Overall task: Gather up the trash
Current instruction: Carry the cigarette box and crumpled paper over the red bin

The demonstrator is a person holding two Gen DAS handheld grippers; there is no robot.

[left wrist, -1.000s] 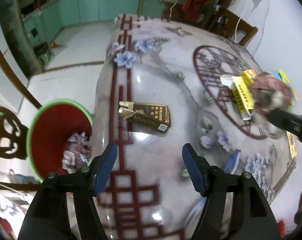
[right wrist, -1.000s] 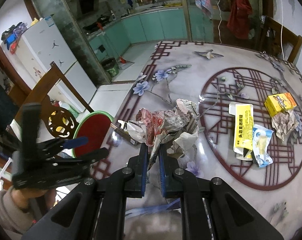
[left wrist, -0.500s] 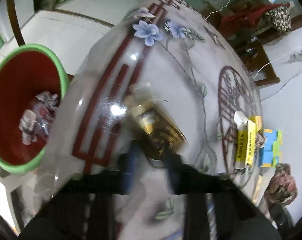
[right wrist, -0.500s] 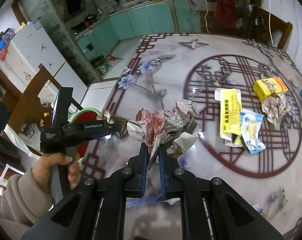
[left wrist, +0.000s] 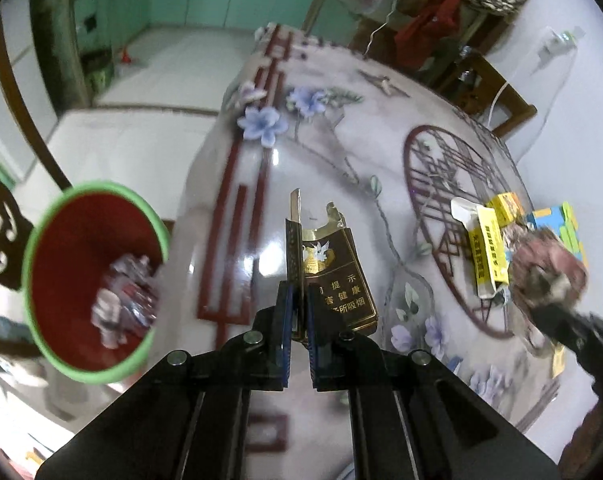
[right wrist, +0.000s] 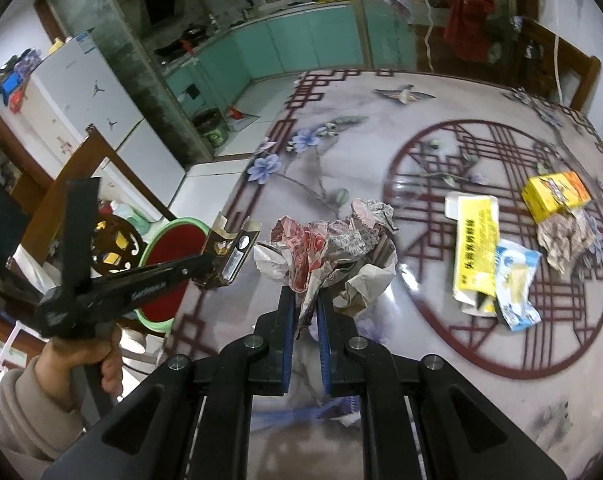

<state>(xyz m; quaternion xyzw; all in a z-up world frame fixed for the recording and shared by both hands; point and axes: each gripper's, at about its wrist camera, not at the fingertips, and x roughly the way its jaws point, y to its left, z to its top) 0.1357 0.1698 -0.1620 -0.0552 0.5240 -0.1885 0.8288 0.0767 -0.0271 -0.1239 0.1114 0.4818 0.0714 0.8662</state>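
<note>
Glossy floral table (left wrist: pixel 333 152), kitchen behind; left hand-held gripper (left wrist: pixel 297 312) pinches cig pack (left wrist: pixel 333 280), right (right wrist: pixel 305 312) crumpled paper (right wrist: pixel 333 244).

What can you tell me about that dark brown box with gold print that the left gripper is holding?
The cigarette pack is a flattened dark brown carton with gold edging, an emblem and Chinese characters. Its torn flip top gapes open. The left gripper pinches one edge, holding it off the table, right of the red bin.

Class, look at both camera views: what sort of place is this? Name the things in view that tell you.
Most likely a home dining area opening onto a kitchen: a patterned dining table with wooden chairs, teal kitchen cabinets, and a white fridge.
</note>
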